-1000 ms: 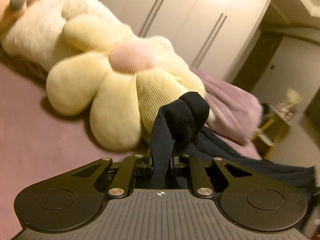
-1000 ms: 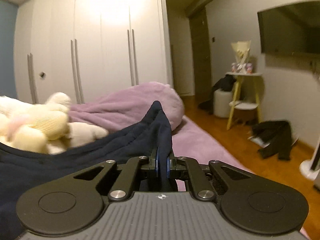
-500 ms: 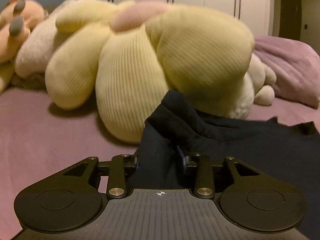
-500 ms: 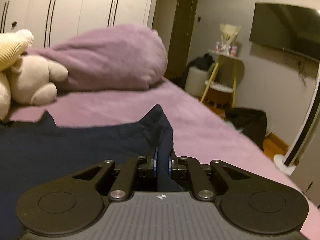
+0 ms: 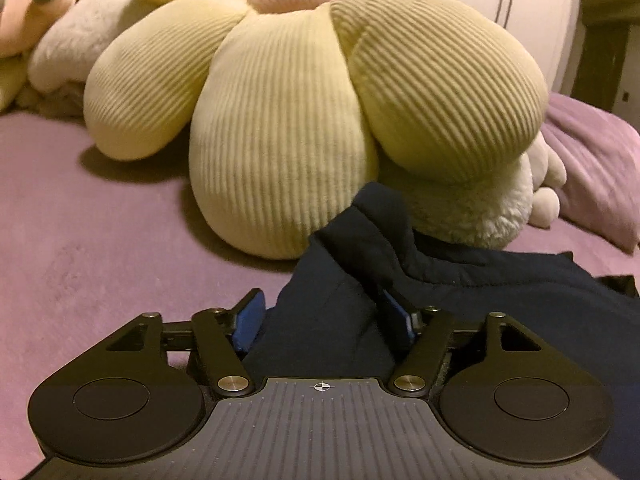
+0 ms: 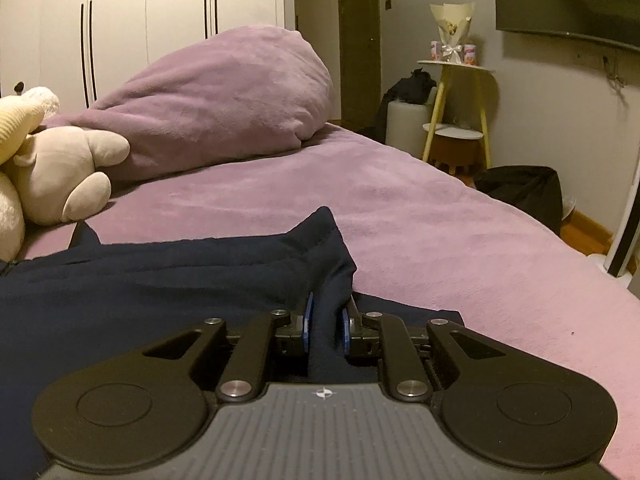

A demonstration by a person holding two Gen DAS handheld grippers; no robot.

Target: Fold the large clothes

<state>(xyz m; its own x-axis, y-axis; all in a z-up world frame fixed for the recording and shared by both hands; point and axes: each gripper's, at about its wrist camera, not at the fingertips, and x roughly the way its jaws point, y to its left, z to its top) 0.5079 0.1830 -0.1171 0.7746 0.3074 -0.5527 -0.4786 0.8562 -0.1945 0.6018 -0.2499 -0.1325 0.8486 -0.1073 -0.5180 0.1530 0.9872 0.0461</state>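
Releasing the fold: left gripper (image 5: 326, 320) now has its blue pads spread wide, where half a second ago they were closer on the cloth and a second ago pinched shut on a raised bunch; the dark navy garment (image 5: 460, 292) sits loose between the jaws, a corner humped up just ahead of them, not gripped; right gripper (image 6: 326, 322) has parted too, only a little, a ridge of the same garment standing between its pads, apparently slack rather than clamped; a second ago both held the cloth up in the air, now it lies spread on the purple bed cover (image 6: 420, 216), stretching from one gripper across to the other; yellow flower plush (image 5: 304, 120) just beyond the left jaws, almost touching the garment's raised corner; purple duvet heap (image 6: 224, 96) well ahead of the right jaws; judgement: this fold is laid down, next step likely withdrawing both and re-gripping for another fold; risk: plush crowding the far edge.
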